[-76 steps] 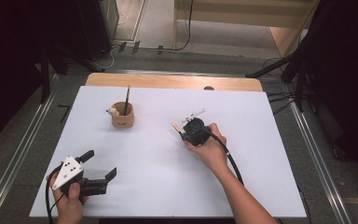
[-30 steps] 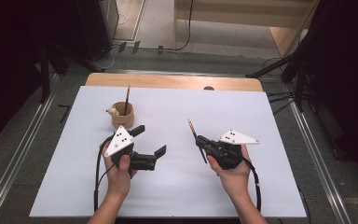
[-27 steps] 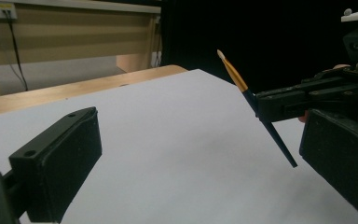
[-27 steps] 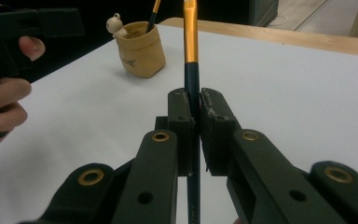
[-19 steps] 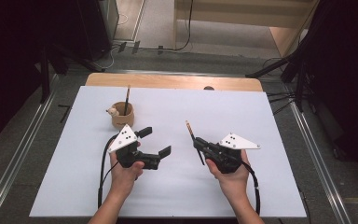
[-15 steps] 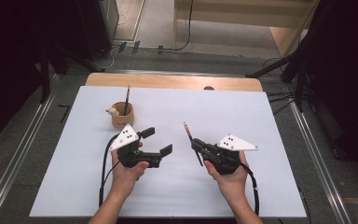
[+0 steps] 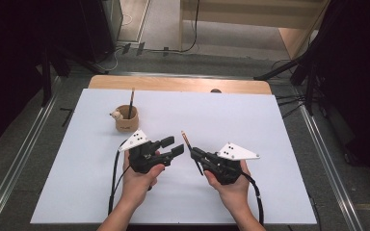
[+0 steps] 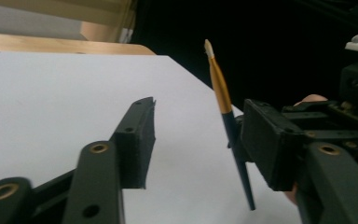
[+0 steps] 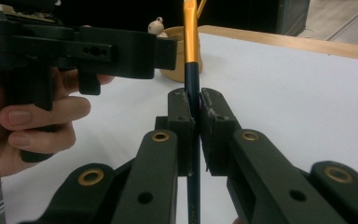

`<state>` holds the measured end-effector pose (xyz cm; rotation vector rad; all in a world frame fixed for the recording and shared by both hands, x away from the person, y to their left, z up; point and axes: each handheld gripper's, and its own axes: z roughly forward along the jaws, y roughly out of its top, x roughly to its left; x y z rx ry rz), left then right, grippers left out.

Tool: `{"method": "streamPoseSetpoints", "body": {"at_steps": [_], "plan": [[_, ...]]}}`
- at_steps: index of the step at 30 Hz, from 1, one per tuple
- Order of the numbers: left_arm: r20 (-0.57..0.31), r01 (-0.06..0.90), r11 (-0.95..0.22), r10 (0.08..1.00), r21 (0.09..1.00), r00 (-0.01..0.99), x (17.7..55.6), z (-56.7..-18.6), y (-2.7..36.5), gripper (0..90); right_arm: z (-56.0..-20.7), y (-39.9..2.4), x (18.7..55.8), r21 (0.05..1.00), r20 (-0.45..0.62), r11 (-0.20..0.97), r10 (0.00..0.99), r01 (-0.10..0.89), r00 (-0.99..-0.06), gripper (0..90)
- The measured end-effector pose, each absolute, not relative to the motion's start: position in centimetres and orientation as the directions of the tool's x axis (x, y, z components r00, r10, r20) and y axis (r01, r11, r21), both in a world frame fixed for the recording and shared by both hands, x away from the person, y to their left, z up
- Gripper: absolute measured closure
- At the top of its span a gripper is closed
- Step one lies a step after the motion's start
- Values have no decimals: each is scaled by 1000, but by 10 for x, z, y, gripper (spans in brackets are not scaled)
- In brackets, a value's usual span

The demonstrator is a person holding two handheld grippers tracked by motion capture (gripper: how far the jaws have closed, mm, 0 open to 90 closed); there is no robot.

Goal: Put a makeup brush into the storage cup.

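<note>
Centre frame: right gripper [image 7: 196, 155] clamped on paintbrush [image 7: 189, 148], tip up. Left gripper [image 7: 171, 146] jaws apart, just been closing, brush beside them, not between. Advice: straddle handle squarely before pinching.

On the table [image 7: 279, 125], the cup [image 7: 125, 119] stands behind the left tool [image 7: 169, 147]; the brush [image 7: 191, 151] is right of that tool.

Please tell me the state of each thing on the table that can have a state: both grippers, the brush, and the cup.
right gripper: shut on the paintbrush.
paintbrush: clamped at its dark handle, tip raised off the table.
left gripper: open, jaws have just been closing, nothing pressed between them; the brush is beside one jaw.
wooden cup: upright, one brush standing in it.
</note>
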<state>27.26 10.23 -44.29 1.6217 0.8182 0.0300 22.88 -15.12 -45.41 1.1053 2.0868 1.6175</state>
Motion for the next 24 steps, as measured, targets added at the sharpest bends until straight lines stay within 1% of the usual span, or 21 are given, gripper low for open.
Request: {"method": "streamPoseSetpoints", "body": {"at_steps": [1, 3, 4, 6, 7, 15, 20, 22, 24], "plan": [[-428, 491, 16, 514, 871, 743, 273, -443, 102, 492, -454, -150, 228, 915, 229, 80, 705, 396, -671, 846], [-458, 509, 32, 487, 860, 743, 274, -444, 103, 553, -455, -147, 228, 915, 226, 87, 699, 394, -678, 846], [-458, 509, 32, 487, 860, 743, 274, -444, 103, 571, -455, -147, 228, 915, 226, 87, 699, 394, -678, 846], [-468, 516, 35, 474, 856, 746, 275, -446, 102, 578, -455, -145, 227, 914, 230, 85, 695, 396, -681, 846], [-477, 524, 34, 465, 851, 745, 275, -447, 101, 605, -455, -144, 227, 916, 228, 86, 694, 392, -683, 846], [-510, 544, 49, 429, 837, 746, 276, -448, 99, 667, -457, -140, 226, 916, 224, 94, 687, 391, -691, 846], [-559, 582, 70, 389, 810, 732, 278, -450, 100, 703, -457, -137, 225, 917, 220, 98, 685, 387, -694, 846], [-565, 586, 73, 385, 807, 730, 279, -450, 100, 711, -458, -137, 225, 917, 218, 99, 685, 386, -695, 846], [-573, 595, 71, 377, 801, 727, 279, -452, 100, 738, -458, -137, 225, 918, 215, 101, 686, 383, -695, 846]]}}
